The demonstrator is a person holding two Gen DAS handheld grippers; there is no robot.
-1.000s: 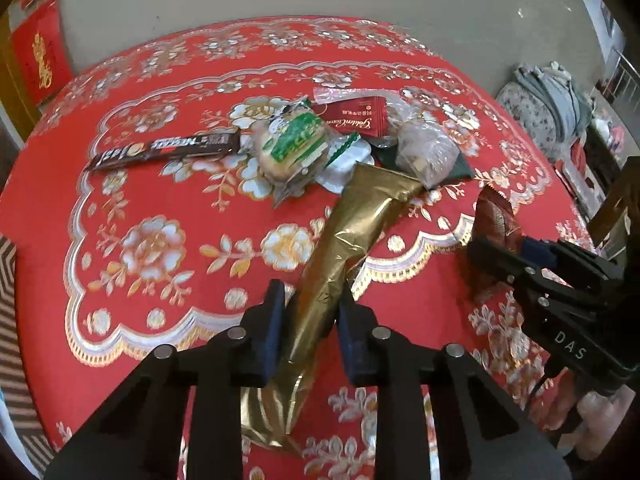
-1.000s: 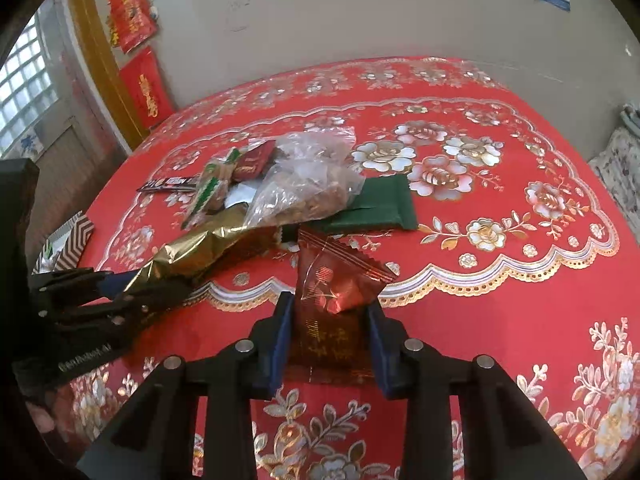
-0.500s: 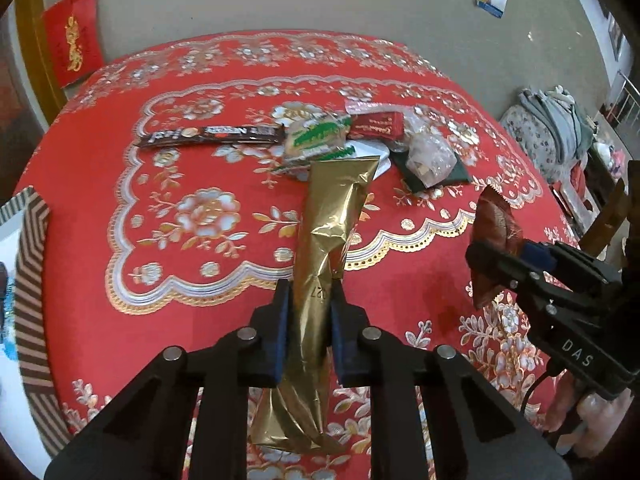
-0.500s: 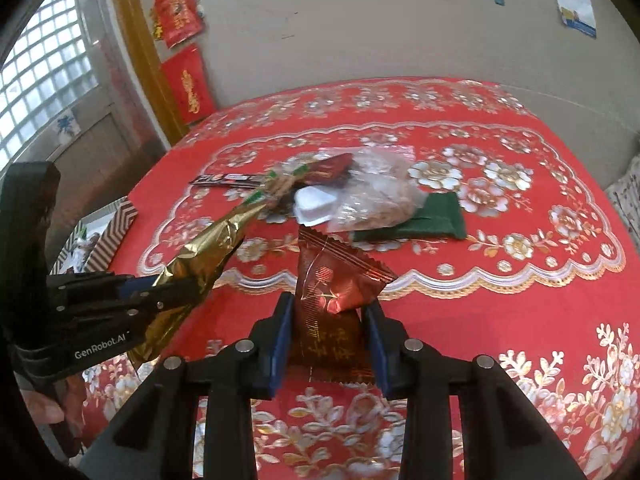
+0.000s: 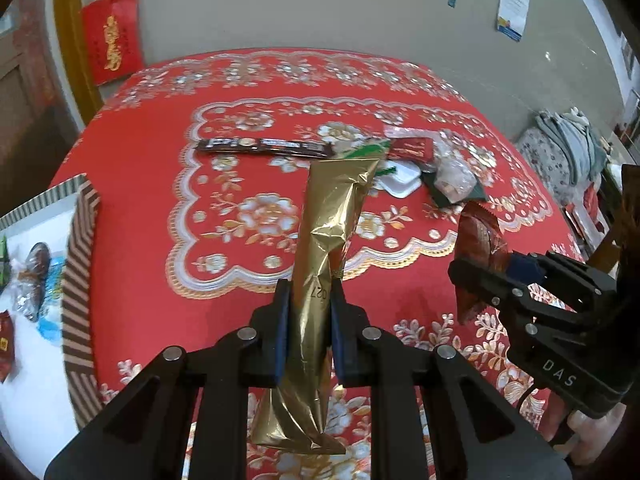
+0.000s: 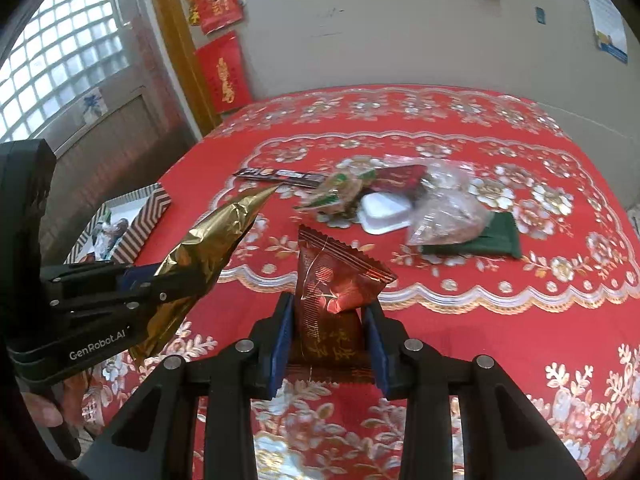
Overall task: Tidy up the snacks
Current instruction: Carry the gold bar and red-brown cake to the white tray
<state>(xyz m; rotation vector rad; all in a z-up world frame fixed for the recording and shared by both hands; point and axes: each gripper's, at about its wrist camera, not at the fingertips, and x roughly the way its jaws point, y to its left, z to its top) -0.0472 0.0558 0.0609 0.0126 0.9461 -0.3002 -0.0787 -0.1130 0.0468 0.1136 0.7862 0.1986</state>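
My left gripper [image 5: 307, 300] is shut on a long gold foil packet [image 5: 328, 236] and holds it above the red tablecloth; it also shows in the right wrist view [image 6: 200, 248]. My right gripper [image 6: 328, 320] is shut on a dark red snack packet [image 6: 336, 284], also seen from the left wrist view [image 5: 478, 240]. A pile of snacks lies mid-table: a black bar [image 5: 264, 146], a green-labelled pack [image 6: 336, 192], a white tray [image 6: 384, 210], a clear bag [image 6: 448, 208], a green packet [image 6: 480, 244].
A striped box [image 5: 80, 264] with several snacks inside stands off the table's left edge; it also shows in the right wrist view [image 6: 140, 220]. A wall with red hangings lies behind the table. Clothes lie on a chair [image 5: 568, 148] at right.
Both grippers have lifted and pulled back from the pile with their packets. The views have swung left, and the striped box has come into sight.
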